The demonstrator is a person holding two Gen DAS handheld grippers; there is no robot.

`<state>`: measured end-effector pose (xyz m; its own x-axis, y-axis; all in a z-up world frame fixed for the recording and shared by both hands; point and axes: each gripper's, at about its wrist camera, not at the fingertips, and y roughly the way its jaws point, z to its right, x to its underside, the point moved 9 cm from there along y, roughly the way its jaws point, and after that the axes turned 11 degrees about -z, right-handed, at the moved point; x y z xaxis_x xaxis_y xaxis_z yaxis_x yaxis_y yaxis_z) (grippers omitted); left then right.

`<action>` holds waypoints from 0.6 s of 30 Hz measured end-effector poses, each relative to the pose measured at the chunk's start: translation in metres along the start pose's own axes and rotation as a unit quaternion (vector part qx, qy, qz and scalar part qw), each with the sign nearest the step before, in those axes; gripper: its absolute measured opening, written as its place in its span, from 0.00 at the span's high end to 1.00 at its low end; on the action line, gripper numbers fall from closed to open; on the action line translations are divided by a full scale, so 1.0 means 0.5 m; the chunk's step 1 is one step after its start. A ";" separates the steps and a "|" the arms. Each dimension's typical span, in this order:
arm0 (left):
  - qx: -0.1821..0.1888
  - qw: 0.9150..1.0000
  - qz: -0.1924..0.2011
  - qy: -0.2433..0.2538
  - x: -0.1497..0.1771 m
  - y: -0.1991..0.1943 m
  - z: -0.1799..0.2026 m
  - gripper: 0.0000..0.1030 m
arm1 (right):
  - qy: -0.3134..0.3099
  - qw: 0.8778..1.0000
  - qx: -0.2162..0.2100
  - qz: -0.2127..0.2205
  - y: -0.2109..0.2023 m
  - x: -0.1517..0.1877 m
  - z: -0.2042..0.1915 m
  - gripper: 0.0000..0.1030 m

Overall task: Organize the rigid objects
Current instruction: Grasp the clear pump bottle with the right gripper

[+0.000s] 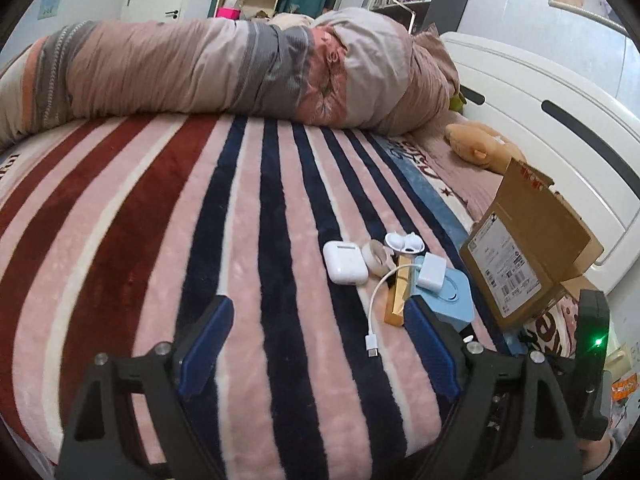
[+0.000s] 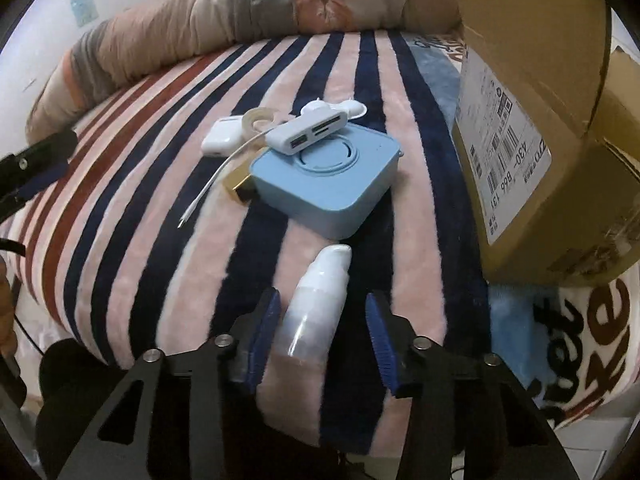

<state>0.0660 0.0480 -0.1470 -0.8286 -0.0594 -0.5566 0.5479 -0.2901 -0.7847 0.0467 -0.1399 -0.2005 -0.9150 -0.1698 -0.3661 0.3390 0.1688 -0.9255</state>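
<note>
Now the right tool (image 2: 320,320) straddles a pump bottle (image 2: 318,300) lying on the bed (image 2: 168,208), fingers apart and not yet clamped: the pick-up seems to be the step in hand. Next it should close on the body, lift, and carry right to the open box (image 2: 532,132). Over bare blanket, the left tool (image 1: 316,332) hovers wide apart and empty, near the hub (image 1: 430,270) and earbud case (image 1: 345,262).

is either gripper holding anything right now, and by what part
Nothing is held. The right gripper is open around the pump bottle's lower body, pads not touching. The left gripper is open over the blanket.
</note>
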 end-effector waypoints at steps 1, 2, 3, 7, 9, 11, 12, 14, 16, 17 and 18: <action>0.004 1.000 -0.006 0.002 0.003 0.012 0.004 0.18 | -0.004 1.000 0.003 0.003 -0.002 0.001 0.001 0.81; 0.005 1.000 -0.009 0.003 0.004 0.019 0.006 0.18 | -0.006 1.000 0.006 0.006 -0.005 0.000 -0.001 0.80; 0.006 1.000 -0.014 0.006 0.006 0.029 0.010 0.18 | -0.007 1.000 0.011 0.013 -0.009 0.001 0.003 0.81; 0.012 0.999 -0.031 0.008 0.018 0.063 0.023 0.18 | -0.020 0.999 0.015 0.026 -0.022 -0.016 -0.002 0.81; 0.014 0.999 -0.033 0.010 0.017 0.071 0.028 0.18 | -0.035 0.999 0.013 0.034 -0.030 -0.017 -0.008 0.81; 0.011 0.999 -0.035 0.012 0.010 0.081 0.030 0.18 | -0.043 0.998 0.022 0.038 -0.032 -0.017 -0.012 0.81; 0.011 0.999 -0.039 0.016 0.006 0.092 0.032 0.18 | -0.043 0.998 0.029 0.039 -0.030 -0.018 -0.008 0.81; 0.008 0.999 -0.048 0.018 0.003 0.116 0.032 0.18 | -0.036 0.998 0.034 0.035 -0.024 -0.020 -0.002 0.81; 0.007 0.998 -0.060 0.020 -0.004 0.143 0.031 0.18 | -0.030 0.999 0.029 0.029 -0.016 -0.020 0.005 0.81; 0.015 0.998 -0.063 0.023 -0.009 0.152 0.037 0.18 | -0.029 0.999 0.028 0.026 -0.010 -0.021 0.007 0.80; 0.024 0.997 -0.064 0.026 -0.012 0.157 0.044 0.18 | -0.028 0.999 0.022 0.024 -0.006 -0.019 0.007 0.81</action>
<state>0.1114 0.0045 -0.1992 -0.8835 0.0302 -0.4674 0.4312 -0.3369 -0.8370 0.0555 -0.1422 -0.1947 -0.8843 -0.2169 -0.4135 0.3924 0.1348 -0.9099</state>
